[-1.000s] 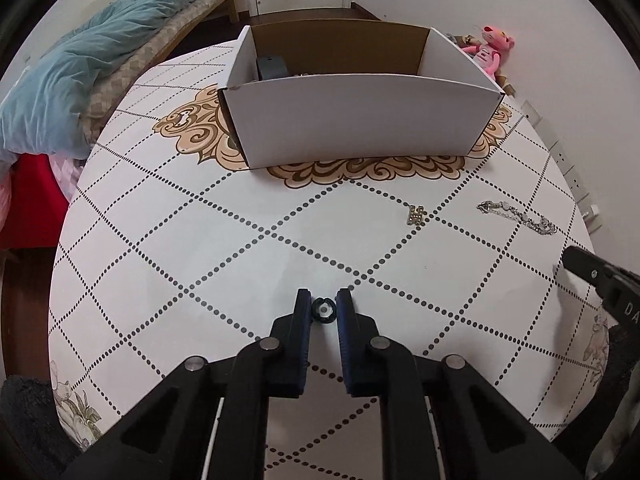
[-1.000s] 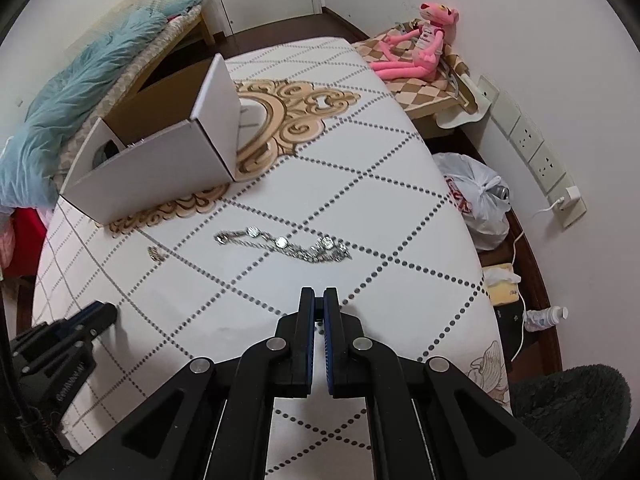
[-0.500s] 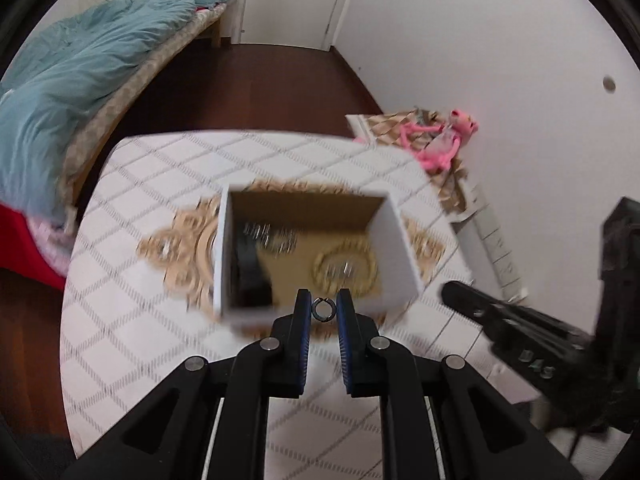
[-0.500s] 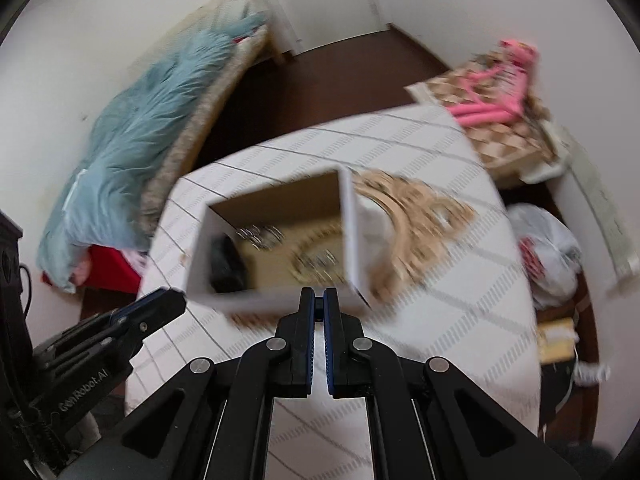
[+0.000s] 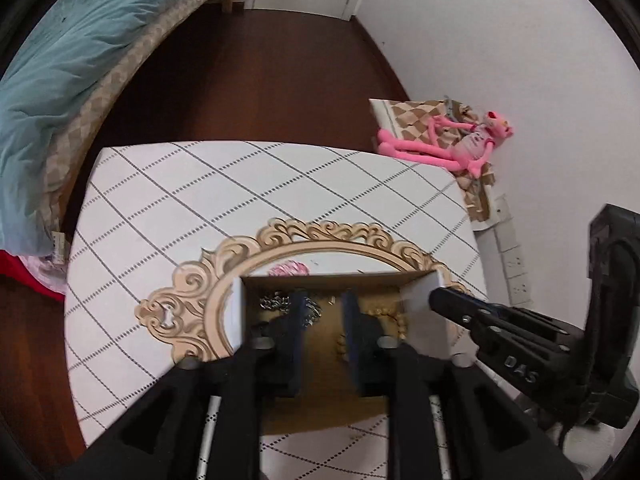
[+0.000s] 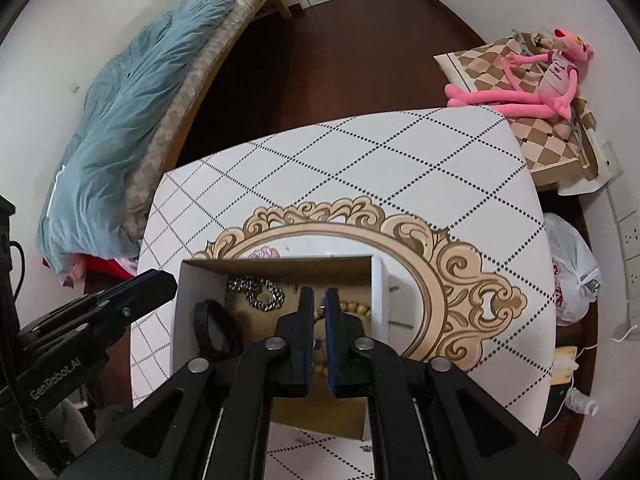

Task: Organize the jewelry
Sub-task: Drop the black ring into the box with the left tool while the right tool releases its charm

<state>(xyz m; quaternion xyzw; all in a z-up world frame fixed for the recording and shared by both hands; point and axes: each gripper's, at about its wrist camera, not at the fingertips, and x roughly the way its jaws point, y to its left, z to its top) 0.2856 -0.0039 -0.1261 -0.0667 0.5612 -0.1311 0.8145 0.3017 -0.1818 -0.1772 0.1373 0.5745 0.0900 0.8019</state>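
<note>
**Two grippers being held over an open jewelry box**

A white cardboard box (image 6: 276, 312), open at the top, is being shown standing on a table (image 6: 360, 168) with a white top crossed by dotted diamond lines and a gold scrolled oval frame printed in the middle. The box is sitting on that oval.

The left gripper (image 5: 322, 320) is being pointed steeply down into the box. Its jaws are opening, with a clear gap between the blue pads, and nothing is seen gripped between them; the picture is blurred there, so a small falling piece cannot be made out. The right gripper (image 6: 316, 320) is being held over the same box, just beside the left one. Its jaws are opening too, with a narrow gap, and nothing is being pinched between them.

Inside the box, jewelry is being shown lying on the brown floor: a silver chain (image 6: 260, 292) near the far left corner, a string of tan beads (image 6: 352, 306) toward the right wall, and a black ring-shaped band (image 6: 212, 324) leaning by the left wall.

Beyond the table, a bed with a teal quilt (image 6: 132, 112) is being seen on the left, and a pink plush toy (image 6: 536, 76) is lying on a checked cushion by the right wall.
</note>
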